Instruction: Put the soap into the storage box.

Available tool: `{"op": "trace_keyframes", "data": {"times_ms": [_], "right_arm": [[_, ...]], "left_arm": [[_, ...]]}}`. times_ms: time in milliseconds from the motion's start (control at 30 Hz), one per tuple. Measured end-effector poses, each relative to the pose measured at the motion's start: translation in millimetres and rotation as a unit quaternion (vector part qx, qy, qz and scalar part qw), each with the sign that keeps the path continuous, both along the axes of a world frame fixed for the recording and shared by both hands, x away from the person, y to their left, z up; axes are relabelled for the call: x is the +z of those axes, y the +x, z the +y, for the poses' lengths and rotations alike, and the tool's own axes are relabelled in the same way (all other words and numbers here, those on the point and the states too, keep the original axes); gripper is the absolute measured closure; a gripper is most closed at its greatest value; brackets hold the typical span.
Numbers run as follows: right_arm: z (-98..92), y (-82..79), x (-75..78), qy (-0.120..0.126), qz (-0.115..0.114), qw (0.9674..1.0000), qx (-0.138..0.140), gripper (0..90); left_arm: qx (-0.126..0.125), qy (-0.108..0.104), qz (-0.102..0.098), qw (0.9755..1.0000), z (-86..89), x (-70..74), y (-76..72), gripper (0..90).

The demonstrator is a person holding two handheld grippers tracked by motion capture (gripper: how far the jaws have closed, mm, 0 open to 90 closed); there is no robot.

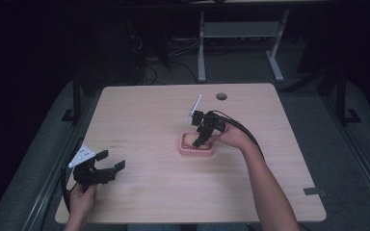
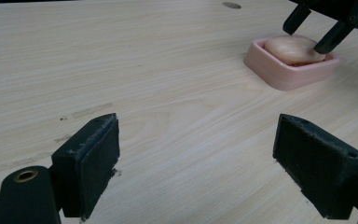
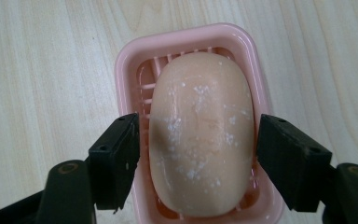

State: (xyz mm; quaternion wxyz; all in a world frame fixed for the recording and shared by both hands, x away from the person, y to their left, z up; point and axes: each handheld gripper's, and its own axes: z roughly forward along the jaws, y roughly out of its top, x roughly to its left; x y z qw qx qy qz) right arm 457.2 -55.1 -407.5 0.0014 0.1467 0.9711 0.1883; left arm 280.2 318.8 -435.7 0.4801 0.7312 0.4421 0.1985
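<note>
Centrally, oval peach soap (image 3: 201, 135) in slatted pink dish (image 3: 130, 56), right tongs (image 3: 198, 154) spread astride it, left tongs (image 2: 198, 163) open.

A pale peach oval soap bar (image 3: 200, 135) (flecked white) lies flat in a pink rectangular plastic slatted dish (image 3: 130, 60), right of the table's centre.

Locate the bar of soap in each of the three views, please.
High view: soap right of table centre, under the right gripper.
Left gripper view: upper right.
Right gripper view: centre, between the jaws.
Shared landmark: pink soap dish holding it.
</note>
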Motion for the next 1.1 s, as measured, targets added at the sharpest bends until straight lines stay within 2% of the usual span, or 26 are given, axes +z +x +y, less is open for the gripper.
{"op": "trace_keyframes", "data": {"times_ms": [300,500,867,967,1100], "right_arm": [[-13.6,-6.5,13.1,0.019,-0.007,0.9997,-0.016,27.4],[-24.4,-11.9,14.5,0.023,-0.006,0.9993,-0.029,27.4],[-38.1,-18.8,22.0,0.025,-0.008,0.999,-0.037,27.3],[-40.3,-21.2,22.1,0.025,-0.013,0.9989,-0.037,27.3],[-45.3,-24.0,19.5,0.026,-0.009,0.9987,-0.042,27.5]], "left_arm": [[0.001,-0.002,-0.003,1.0,2.0,0.6,-2.2,14.3],[-0.001,0.004,-0.002,1.0,1.5,0.8,-3.5,14.3],[-0.001,0.003,-0.003,1.0,0.6,0.3,-3.2,14.3],[-0.001,0.003,-0.004,1.0,0.9,0.3,-3.3,14.3],[-0.001,0.004,-0.004,1.0,0.9,0.6,-3.5,14.3]]}}
